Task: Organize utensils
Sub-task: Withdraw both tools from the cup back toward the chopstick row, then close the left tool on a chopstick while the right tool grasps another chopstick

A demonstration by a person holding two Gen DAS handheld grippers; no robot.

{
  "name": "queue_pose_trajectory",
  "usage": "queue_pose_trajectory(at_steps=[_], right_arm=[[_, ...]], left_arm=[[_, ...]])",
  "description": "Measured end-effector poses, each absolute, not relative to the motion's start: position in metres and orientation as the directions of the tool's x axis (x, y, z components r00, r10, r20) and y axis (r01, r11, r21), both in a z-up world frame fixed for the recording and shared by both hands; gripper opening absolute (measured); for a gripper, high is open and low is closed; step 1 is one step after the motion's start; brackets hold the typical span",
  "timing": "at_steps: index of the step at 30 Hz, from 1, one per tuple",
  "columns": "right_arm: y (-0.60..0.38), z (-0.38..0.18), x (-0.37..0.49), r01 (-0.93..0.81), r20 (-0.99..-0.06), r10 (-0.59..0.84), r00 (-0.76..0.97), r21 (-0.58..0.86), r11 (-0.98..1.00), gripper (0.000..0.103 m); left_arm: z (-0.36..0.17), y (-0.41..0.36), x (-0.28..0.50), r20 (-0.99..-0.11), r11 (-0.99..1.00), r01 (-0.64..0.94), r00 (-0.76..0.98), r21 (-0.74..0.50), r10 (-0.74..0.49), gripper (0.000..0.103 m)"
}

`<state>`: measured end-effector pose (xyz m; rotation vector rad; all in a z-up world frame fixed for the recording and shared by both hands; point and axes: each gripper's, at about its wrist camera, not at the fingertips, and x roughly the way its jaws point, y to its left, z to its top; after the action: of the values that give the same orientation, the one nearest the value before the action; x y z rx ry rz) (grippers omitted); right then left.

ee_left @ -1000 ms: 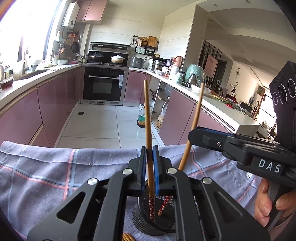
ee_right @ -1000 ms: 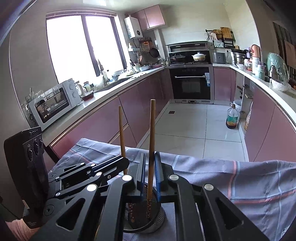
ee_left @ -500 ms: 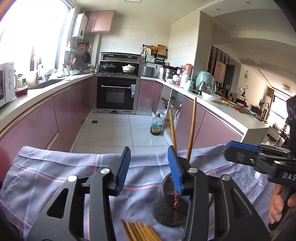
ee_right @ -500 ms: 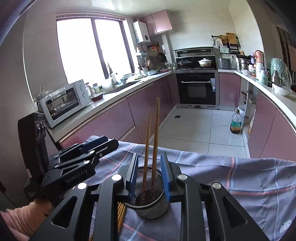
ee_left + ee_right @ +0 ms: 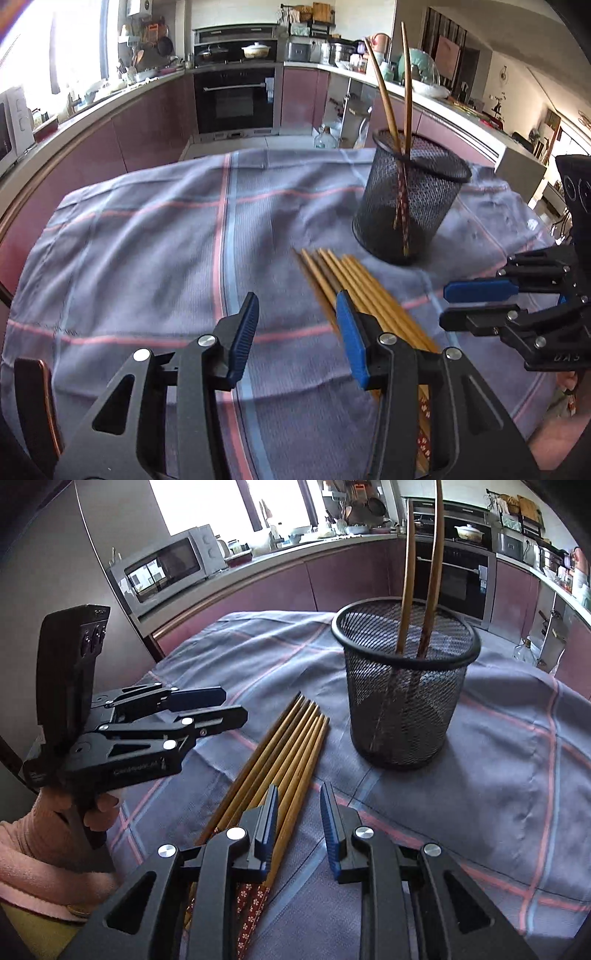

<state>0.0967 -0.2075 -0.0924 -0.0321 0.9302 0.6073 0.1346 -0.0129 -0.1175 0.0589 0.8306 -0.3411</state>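
Note:
A black mesh holder (image 5: 410, 206) (image 5: 402, 690) stands upright on the checked cloth, with two wooden chopsticks (image 5: 388, 92) (image 5: 421, 572) leaning inside it. A bundle of several loose chopsticks (image 5: 351, 291) (image 5: 280, 746) lies flat on the cloth in front of the holder. My left gripper (image 5: 297, 314) (image 5: 236, 703) is open and empty, its right finger over the bundle's left side. My right gripper (image 5: 300, 805) (image 5: 445, 304) is open too, more narrowly, low over the bundle's patterned ends with its pads gripping nothing.
The grey-blue checked cloth (image 5: 147, 258) covers the whole table and drops off at the far edge. A hand in a pink sleeve (image 5: 37, 830) holds the left gripper. Behind are purple kitchen cabinets, an oven (image 5: 236, 99) and a microwave (image 5: 166, 565).
Both grippers let go of the chopsticks they were lowering into the holder and opened. They then drew back and sank toward the bundle on the cloth.

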Motion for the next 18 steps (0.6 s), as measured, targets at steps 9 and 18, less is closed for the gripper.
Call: queue_pose_trajectory(at_steps=[9, 18], right_arm=[[-0.197, -0.105, 0.113, -0.456, -0.793, 0.430, 0.431, 0.220, 0.862, 0.021], [-0.200, -0.109, 0.114, -0.443, -0.808, 0.397, 0.436, 0.191, 0.876, 0.020]], left_arm=[[-0.139, -0.013, 0.127, -0.755, 0.930, 0.346, 0.576, -0.124, -0.314, 0.043], [-0.137, -0.033, 0.137, -0.779, 0.928, 0.349, 0.545, -0.128, -0.312, 0.043]])
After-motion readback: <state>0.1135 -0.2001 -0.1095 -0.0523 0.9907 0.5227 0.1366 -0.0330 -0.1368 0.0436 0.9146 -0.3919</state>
